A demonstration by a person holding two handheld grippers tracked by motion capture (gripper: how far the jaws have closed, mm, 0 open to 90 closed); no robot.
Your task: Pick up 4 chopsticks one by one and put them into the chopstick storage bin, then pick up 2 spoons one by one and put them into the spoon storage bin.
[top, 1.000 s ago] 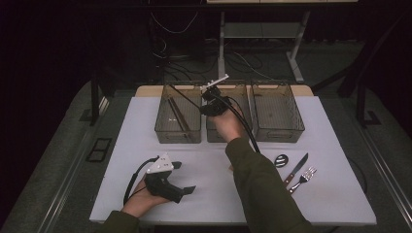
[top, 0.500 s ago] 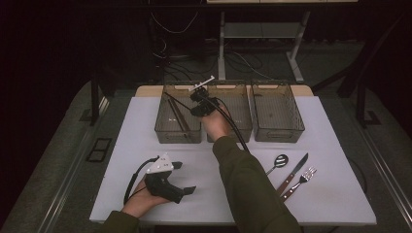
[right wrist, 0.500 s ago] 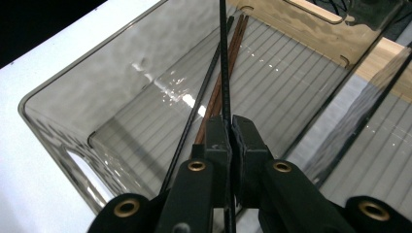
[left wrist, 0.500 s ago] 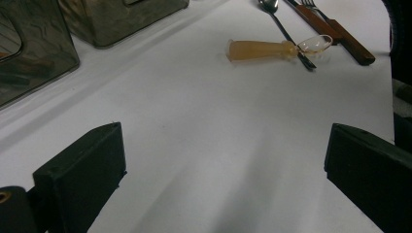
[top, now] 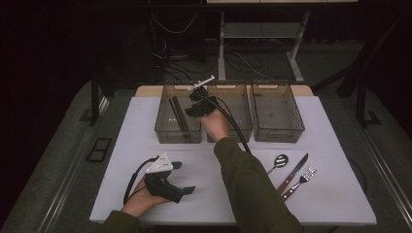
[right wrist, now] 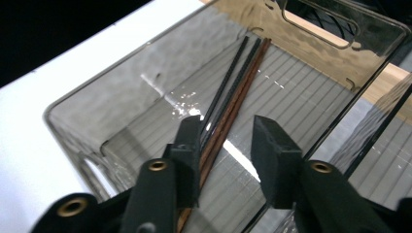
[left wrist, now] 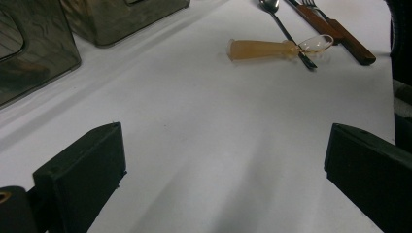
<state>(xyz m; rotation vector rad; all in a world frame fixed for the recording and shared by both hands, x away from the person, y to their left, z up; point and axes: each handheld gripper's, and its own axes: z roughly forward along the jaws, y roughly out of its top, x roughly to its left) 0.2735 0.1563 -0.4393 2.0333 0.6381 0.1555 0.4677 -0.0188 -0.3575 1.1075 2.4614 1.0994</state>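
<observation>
A few dark and brown chopsticks (right wrist: pixel 238 82) lie lengthwise on the floor of the left clear bin (top: pixel 165 127); in the high view the chopsticks (top: pixel 179 114) are a dark streak. My right gripper (top: pixel 192 110) hangs over that bin's right side. Its jaws have just been opening, and the right gripper (right wrist: pixel 227 127) stands open above the sticks with nothing pressed between the pads. My left gripper (top: pixel 184 177) rests on the white table near the front left. In its own view the left gripper (left wrist: pixel 223 145) is wide open over bare tabletop.
A middle bin (top: pixel 243 131) and a right bin (top: pixel 279 133) stand beside the left one. A spoon (top: pixel 278 162), a knife (top: pixel 294 172) and a fork (top: pixel 303 178) lie at the front right. A small translucent amber piece (left wrist: pixel 262 48) lies by the spoon.
My right hand has shifted left from over the middle bin to the left bin's right side. The left gripper has stayed in place.
</observation>
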